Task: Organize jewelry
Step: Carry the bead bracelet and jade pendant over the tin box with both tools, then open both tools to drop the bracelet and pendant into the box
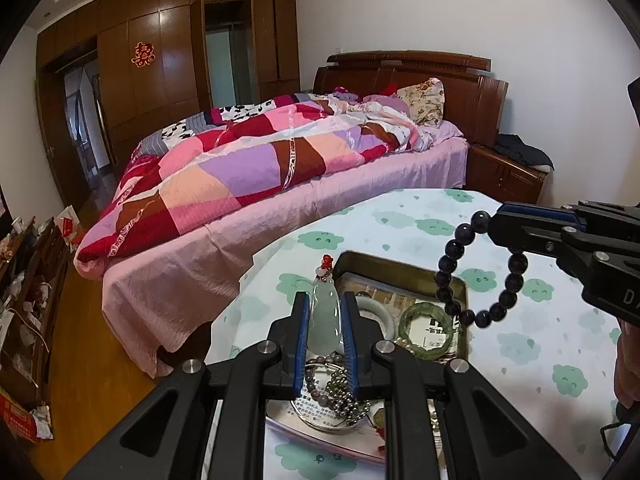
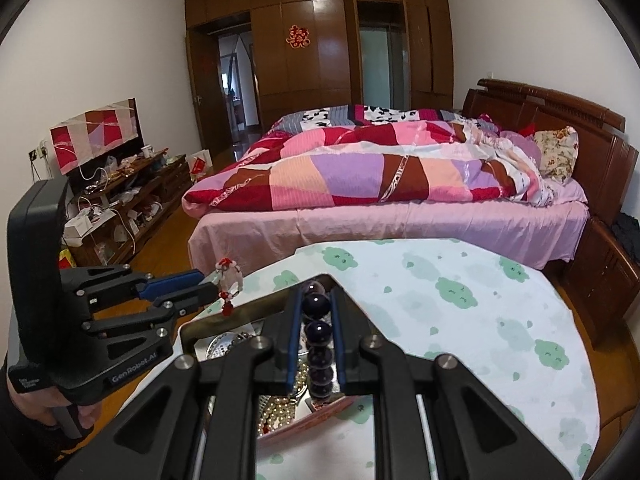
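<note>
My left gripper is shut on a pale jade pendant with a red knot on top, held above the metal tin. It also shows in the right wrist view, with the pendant at its tips. My right gripper is shut on a dark bead bracelet. In the left wrist view the right gripper holds that bracelet hanging as a loop over the tin's right side. A white bangle and a green bangle lie in the tin.
A round tray with bead strings and a metal bead chain lies near me on the table with the cloud-print cloth. A bed with a patchwork quilt stands beyond the table. A cluttered low cabinet is at the left.
</note>
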`<state>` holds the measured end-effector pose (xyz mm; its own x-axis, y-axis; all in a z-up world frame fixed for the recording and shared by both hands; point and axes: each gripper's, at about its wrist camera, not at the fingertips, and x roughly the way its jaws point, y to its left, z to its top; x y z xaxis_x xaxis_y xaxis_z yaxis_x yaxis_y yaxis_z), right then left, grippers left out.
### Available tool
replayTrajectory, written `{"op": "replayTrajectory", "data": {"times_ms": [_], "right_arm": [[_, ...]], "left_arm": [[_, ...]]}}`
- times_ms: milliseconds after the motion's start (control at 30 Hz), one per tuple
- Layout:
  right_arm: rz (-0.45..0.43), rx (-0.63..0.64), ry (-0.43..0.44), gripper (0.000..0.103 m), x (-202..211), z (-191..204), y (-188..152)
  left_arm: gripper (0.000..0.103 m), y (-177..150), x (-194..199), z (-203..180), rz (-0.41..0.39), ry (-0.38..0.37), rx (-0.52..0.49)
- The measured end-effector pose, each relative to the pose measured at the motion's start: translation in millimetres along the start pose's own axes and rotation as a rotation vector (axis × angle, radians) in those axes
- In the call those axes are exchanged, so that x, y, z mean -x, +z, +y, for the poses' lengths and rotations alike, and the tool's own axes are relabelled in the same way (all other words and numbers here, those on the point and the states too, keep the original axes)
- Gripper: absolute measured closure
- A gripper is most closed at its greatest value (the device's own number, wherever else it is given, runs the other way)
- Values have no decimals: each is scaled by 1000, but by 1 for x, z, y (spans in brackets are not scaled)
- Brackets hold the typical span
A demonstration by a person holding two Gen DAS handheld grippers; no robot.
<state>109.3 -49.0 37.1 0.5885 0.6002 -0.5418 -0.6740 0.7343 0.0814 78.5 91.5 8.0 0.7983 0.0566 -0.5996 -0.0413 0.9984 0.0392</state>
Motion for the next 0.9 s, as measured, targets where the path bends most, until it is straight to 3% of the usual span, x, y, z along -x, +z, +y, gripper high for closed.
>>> {"op": "replayTrajectory", "data": {"times_ms": [900], "right_arm": [[121,-19,-34,86,-61,-3,-19]], "left_arm": [[87,-26,-41,8,110,28,23]]}}
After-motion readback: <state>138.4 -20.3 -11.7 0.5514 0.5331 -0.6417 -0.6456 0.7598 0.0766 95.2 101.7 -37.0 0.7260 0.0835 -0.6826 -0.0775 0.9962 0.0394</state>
